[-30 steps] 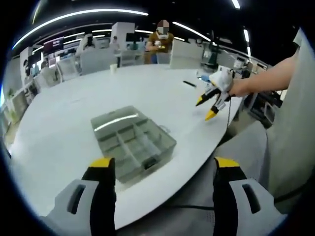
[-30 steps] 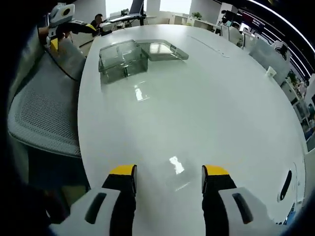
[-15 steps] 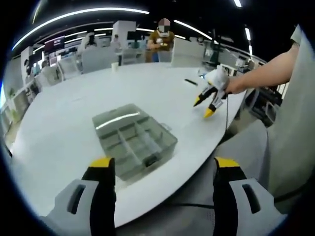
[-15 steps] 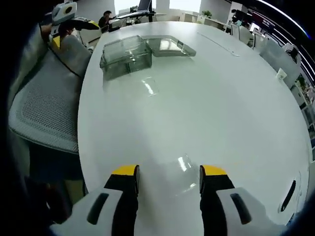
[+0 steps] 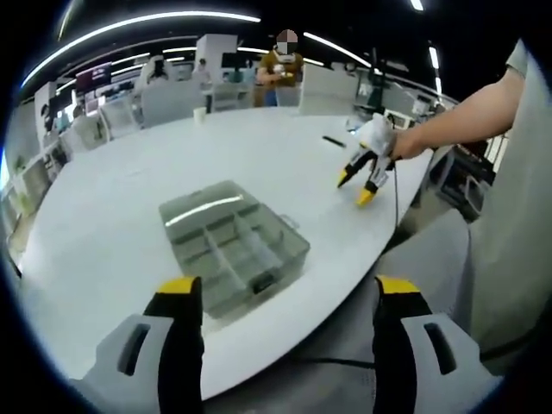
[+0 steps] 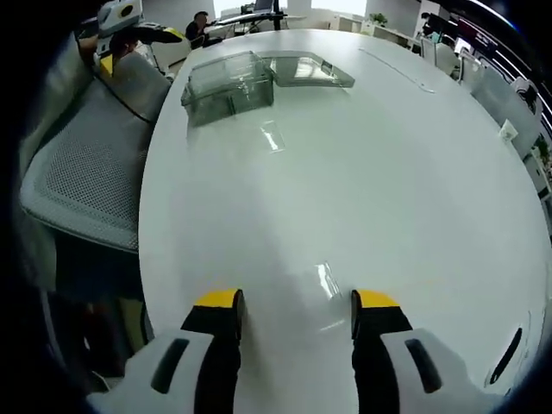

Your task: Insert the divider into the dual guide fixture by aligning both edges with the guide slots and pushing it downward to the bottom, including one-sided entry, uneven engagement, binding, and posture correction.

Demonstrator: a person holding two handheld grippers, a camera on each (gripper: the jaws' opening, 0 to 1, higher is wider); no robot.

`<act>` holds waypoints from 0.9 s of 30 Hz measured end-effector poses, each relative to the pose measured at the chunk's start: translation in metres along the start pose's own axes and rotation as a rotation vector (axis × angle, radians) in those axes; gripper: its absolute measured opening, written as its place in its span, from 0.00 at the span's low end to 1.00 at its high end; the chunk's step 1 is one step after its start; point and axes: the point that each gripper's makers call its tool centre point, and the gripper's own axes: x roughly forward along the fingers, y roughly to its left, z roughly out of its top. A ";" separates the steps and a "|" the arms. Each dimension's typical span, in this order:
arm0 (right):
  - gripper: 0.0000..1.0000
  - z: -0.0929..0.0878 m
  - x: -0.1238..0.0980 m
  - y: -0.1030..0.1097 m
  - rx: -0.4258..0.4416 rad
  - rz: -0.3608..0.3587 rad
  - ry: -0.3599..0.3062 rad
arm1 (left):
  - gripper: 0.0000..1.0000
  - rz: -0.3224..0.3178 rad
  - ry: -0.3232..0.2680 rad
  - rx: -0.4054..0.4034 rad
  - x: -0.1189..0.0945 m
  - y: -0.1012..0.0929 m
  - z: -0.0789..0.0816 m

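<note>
A clear compartment box (image 5: 233, 248), the guide fixture, sits on the white table (image 5: 112, 198) with its lid folded open behind it. My left gripper (image 5: 289, 289) hovers open above the table's near edge, just short of the box, with nothing between its jaws. My right gripper (image 5: 362, 177) is open over the table's right side, well apart from the box. In the right gripper view my right gripper (image 6: 296, 302) stands open and empty low over the bare table. The box (image 6: 226, 86) lies far ahead, and a small clear flat piece (image 6: 274, 135), apparently the divider, lies just in front of it.
A grey mesh chair (image 6: 78, 181) stands against the table's edge. My left gripper (image 6: 129, 19) is beyond the chair. A dark pen-like object (image 6: 509, 355) lies at the table's right. A person (image 5: 283, 65) stands past the far side, among desks and chairs.
My right gripper has drifted slightly farther along the table with its jaws still open, so its view of the box and clear piece has shifted a little. The left gripper has barely moved.
</note>
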 end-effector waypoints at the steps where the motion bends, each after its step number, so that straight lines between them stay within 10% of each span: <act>1: 0.47 0.000 0.000 0.000 0.000 0.002 0.002 | 0.80 0.001 0.000 -0.003 0.000 0.001 0.000; 27: 0.29 -0.001 -0.001 0.008 -0.052 -0.004 0.084 | 0.76 0.009 -0.020 -0.043 0.002 0.001 -0.002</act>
